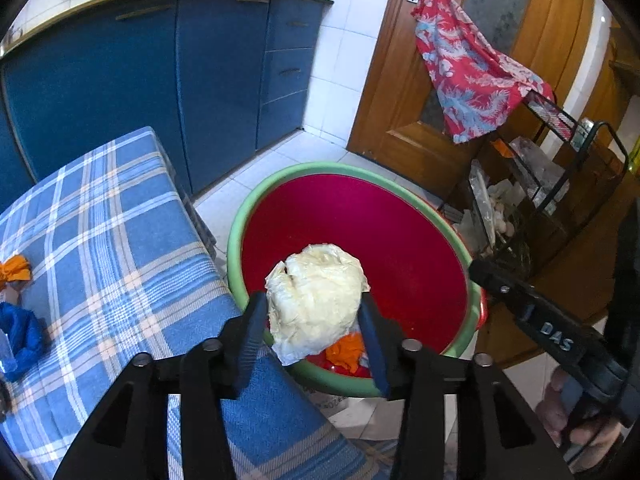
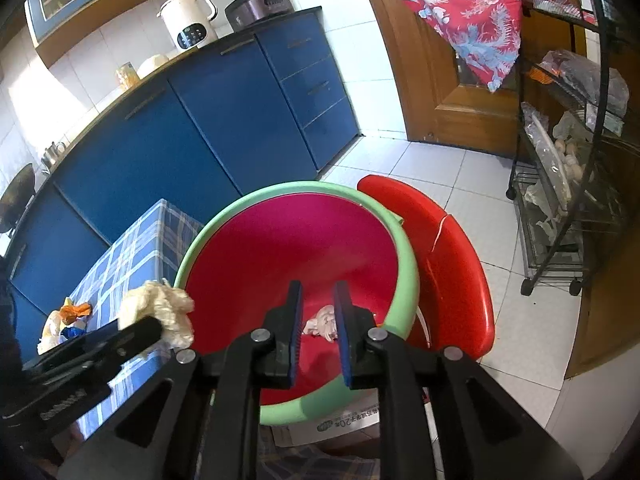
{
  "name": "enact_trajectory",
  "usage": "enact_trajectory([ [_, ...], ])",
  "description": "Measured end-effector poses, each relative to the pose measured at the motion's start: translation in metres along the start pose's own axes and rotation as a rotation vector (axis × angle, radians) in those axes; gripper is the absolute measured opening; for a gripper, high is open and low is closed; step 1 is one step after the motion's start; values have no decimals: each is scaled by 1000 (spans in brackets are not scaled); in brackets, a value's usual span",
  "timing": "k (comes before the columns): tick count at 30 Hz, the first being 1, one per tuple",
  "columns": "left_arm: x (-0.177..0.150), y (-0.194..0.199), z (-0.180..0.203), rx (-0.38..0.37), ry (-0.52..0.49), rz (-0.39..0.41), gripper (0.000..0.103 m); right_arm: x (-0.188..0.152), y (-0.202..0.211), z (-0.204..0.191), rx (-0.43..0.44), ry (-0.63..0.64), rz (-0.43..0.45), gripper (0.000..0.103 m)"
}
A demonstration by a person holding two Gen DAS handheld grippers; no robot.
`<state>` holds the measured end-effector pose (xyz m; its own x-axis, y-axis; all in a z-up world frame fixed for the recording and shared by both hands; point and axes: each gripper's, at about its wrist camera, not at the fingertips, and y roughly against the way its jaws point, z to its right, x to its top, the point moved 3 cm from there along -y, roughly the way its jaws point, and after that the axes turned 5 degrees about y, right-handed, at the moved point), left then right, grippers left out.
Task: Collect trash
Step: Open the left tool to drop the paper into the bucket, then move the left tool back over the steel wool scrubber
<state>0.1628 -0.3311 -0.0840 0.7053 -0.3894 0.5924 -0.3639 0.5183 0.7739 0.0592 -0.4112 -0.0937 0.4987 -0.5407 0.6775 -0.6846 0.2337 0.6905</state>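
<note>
The left gripper (image 1: 316, 320) hangs over the near rim of the basin (image 1: 256, 200), a crumpled pale wad of plastic (image 1: 316, 300) between its spread fingers; whether the pads press it cannot be told. The right gripper (image 2: 318, 316) stands slightly parted and empty above the basin's red inside, where a small whitish scrap (image 2: 322, 320) lies. An orange scrap (image 1: 346, 354) lies there too. Farther left, orange (image 1: 16, 270) and blue (image 1: 22, 338) scraps lie on the checked tablecloth (image 1: 120, 240).

Left claw (image 1: 314, 320) tilted downward, jaws apart, perhaps barely gripping; right claw (image 2: 318, 312) likewise tilted, narrowly parted.
</note>
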Motion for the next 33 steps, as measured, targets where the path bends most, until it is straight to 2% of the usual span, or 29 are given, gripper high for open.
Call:
enact_trajectory([
  [3,0,-1,-1,7,7,-6,56,-1,4,2,1,-4,3,25],
  [9,1,10,-5,9,23,9,57,-4,13,1,15,-9,7,27],
  [13,-1,22,-10,15,38,21,57,-6,23,-2,28,-11,12,33],
  [17,-6,37,-19,18,71,36,57,-9,33,-7,40,-16,18,44],
  [23,-16,67,-39,45,119,69,57,-16,49,-20,63,-9,22,54],
  [33,-38,111,-94,137,222,122,57,-29,67,-53,99,32,14,61],
])
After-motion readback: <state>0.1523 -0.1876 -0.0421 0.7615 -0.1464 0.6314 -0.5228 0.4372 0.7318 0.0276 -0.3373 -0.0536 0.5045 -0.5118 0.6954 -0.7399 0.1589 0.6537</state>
